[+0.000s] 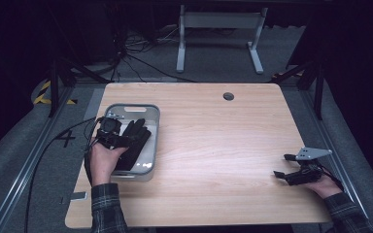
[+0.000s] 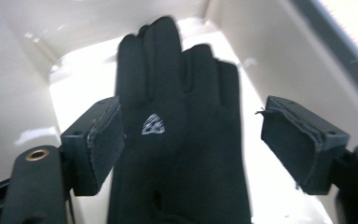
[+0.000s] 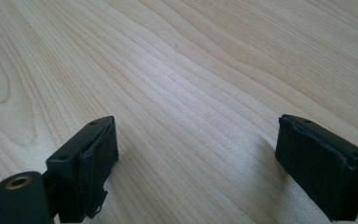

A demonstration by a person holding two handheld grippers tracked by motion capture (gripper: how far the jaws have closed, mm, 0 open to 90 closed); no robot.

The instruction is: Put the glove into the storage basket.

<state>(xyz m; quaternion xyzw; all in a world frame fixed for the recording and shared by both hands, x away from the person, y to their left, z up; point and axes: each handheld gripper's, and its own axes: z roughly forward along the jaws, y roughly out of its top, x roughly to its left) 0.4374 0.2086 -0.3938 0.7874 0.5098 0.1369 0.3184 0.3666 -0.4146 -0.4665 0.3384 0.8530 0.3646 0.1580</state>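
Black glove (image 2: 182, 135) lies inside grey bin (image 1: 151, 127): soft, limp, light. Left gripper (image 2: 191, 140) fingers released astride palm; take cuff. Right gripper (image 3: 214, 172) released over bench (image 1: 213, 145).

Glove (image 2: 182, 140) cuff cut off by bottom edge in left gripper view; in high view left tongs (image 1: 112, 132) hide glove's left part

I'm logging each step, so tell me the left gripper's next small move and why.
Probably lift the left gripper straight up out of the grey bin. Its jaws stand apart, the right pad clear of the black glove, and the glove lies flat on the bin floor, so it looks released.
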